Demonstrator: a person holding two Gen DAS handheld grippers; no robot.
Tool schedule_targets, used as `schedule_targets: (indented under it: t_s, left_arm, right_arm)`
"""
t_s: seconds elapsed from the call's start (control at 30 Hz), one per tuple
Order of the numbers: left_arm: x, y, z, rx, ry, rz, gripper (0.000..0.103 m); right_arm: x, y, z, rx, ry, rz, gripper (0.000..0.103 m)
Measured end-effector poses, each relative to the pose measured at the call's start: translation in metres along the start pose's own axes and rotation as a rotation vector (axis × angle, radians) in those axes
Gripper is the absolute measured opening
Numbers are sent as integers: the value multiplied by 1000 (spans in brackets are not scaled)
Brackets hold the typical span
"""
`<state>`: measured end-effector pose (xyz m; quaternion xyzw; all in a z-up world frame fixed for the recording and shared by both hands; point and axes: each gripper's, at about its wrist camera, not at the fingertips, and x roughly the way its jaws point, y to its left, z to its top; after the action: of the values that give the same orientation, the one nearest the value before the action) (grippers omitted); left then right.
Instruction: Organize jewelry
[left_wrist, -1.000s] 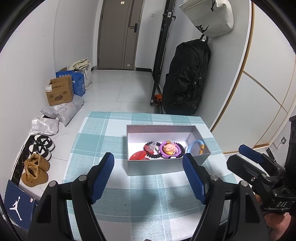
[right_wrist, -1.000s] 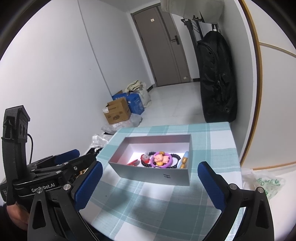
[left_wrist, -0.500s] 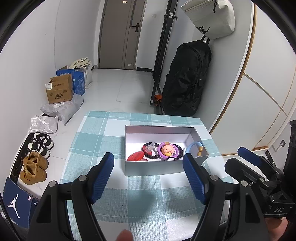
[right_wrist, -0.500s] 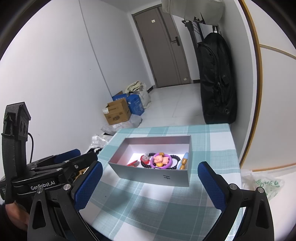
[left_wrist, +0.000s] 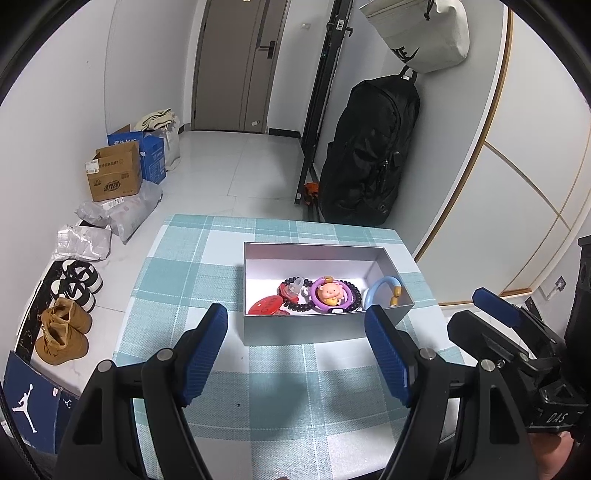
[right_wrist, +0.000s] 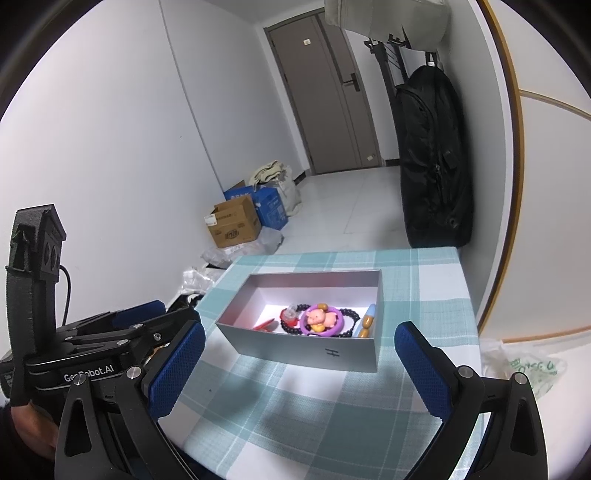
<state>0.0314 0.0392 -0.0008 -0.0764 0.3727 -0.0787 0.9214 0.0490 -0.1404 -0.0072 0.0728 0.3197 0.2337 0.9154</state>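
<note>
Jewelry sat gathered in the grey box, both tongs spread and empty

Jewelry (left_wrist: 325, 299) lay heaped at the near end of an open grey box (left_wrist: 325, 328), which stood on the checked cloth of the desk (left_wrist: 177, 280). You held the left tongs (left_wrist: 295, 354) just short of the box, spread wide and gripping nothing. The right tongs (right_wrist: 295, 363) hovered on your other side, equally spread and empty.

In the pile you could make out a purple ring with a small pink pig (right_wrist: 319, 319), a strand of dark beads (left_wrist: 354, 295) curling round it, a flat red disc (left_wrist: 267, 305), and a pale blue bangle (left_wrist: 384, 290) leaning against the right wall.

All of it looked light. The beads would likely hang limp and slide, so a pinch across the strand where it lay free of the ring seemed safest. The ring and bangle looked stiff and smooth; you would probably do best to take each across its rim. The disc lay flat and low, so an edge grip would be needed. Pieces touched and overlapped, so lifting one could drag its neighbour.
</note>
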Motion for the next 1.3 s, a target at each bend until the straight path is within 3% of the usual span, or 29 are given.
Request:
schedule_targets:
  t_s: [1.3]
  left_arm:
    - [0, -8, 1, 31, 0, -8, 73]
  right_arm:
    - [1, 1, -1, 3, 4, -9, 103]
